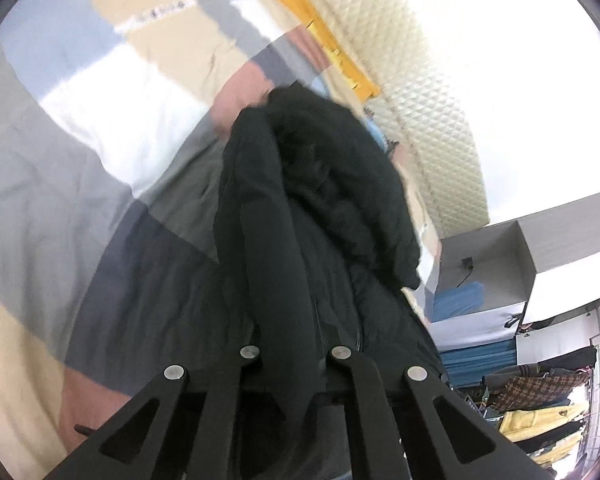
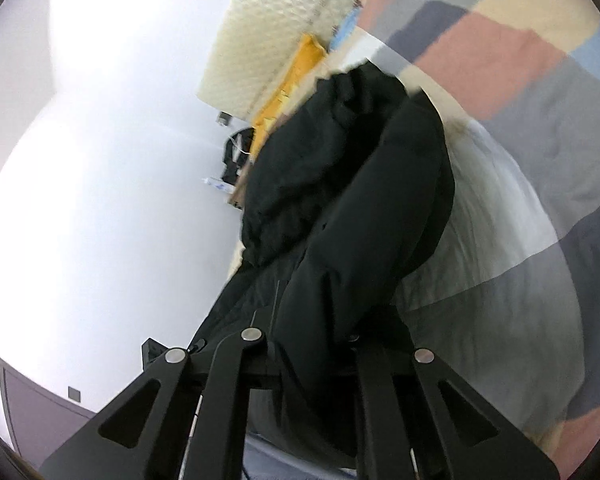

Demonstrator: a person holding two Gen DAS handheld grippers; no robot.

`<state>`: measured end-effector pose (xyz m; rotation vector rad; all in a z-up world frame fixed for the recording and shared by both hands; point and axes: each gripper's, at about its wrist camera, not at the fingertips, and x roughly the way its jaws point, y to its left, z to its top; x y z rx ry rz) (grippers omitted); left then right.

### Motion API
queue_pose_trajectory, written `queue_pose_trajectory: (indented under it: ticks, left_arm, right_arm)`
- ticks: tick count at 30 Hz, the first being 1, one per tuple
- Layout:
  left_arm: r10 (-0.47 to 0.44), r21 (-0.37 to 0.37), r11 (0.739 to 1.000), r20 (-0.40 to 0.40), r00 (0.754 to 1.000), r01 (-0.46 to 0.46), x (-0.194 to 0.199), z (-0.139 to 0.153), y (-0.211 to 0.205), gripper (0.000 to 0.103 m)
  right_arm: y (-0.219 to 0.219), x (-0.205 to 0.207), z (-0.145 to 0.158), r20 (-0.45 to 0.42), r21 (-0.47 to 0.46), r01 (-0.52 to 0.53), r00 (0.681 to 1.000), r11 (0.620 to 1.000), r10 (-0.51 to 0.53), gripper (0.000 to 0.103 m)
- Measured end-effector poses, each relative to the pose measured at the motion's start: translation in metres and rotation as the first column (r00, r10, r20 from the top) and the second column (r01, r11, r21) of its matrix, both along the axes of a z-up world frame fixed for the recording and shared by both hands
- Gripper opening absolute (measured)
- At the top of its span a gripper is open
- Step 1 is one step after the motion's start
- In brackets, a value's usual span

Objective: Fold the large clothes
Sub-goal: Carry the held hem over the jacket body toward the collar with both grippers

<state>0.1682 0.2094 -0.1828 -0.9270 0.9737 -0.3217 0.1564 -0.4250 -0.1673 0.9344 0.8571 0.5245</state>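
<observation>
A large black jacket (image 1: 312, 208) hangs lifted above a bed with a patchwork duvet (image 1: 84, 128). My left gripper (image 1: 296, 348) is shut on a fold of the jacket, and the cloth hides its fingertips. The same black jacket (image 2: 352, 200) fills the middle of the right wrist view, bunched and hanging. My right gripper (image 2: 308, 340) is shut on another part of the jacket, with cloth draped over its right finger. The patchwork duvet (image 2: 520, 128) lies behind it.
A cream quilted headboard (image 1: 416, 92) and a yellow pillow (image 1: 332, 44) stand at the bed's head. A white shelf unit (image 1: 532, 264) and hanging clothes (image 1: 540, 388) are at the right. A white wall (image 2: 100, 160) and a dark door (image 2: 40, 412) show in the right wrist view.
</observation>
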Motion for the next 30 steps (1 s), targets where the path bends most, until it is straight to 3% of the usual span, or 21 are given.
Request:
queue_pose_trajectory:
  ticks: [8,11,20,24,30]
  left_arm:
    - [-0.028,0.06,0.998,0.11,0.994,0.022,-0.055,0.074,0.002,0.005]
    - [-0.026,0.121,0.993,0.099,0.995,0.014,-0.07,0.094,-0.001,0.005]
    - [-0.081,0.169,0.984,0.127,0.989,0.059,-0.132,0.132,-0.005,0.005]
    - [-0.15,0.214,0.969,0.126,0.981,0.12,-0.165,0.156,-0.006,0.005]
    - [-0.174,0.271,0.955,0.169,0.97,0.124,-0.198,0.202,-0.005,0.006]
  right_arm:
    - [-0.015,-0.05,0.061,0.131,0.013,-0.008,0.991,1.0,0.007,0.007]
    - [-0.015,-0.067,0.073,0.16,0.039,-0.019,0.987,0.999,0.013,0.007]
    - [-0.033,-0.121,0.095,0.228,0.113,-0.014,0.974,0.993,-0.012,0.007]
    - [-0.04,-0.147,0.125,0.286,0.107,-0.009,0.958,0.994,-0.022,0.007]
    - [-0.038,-0.165,0.165,0.344,0.103,-0.002,0.938,0.995,-0.034,0.007]
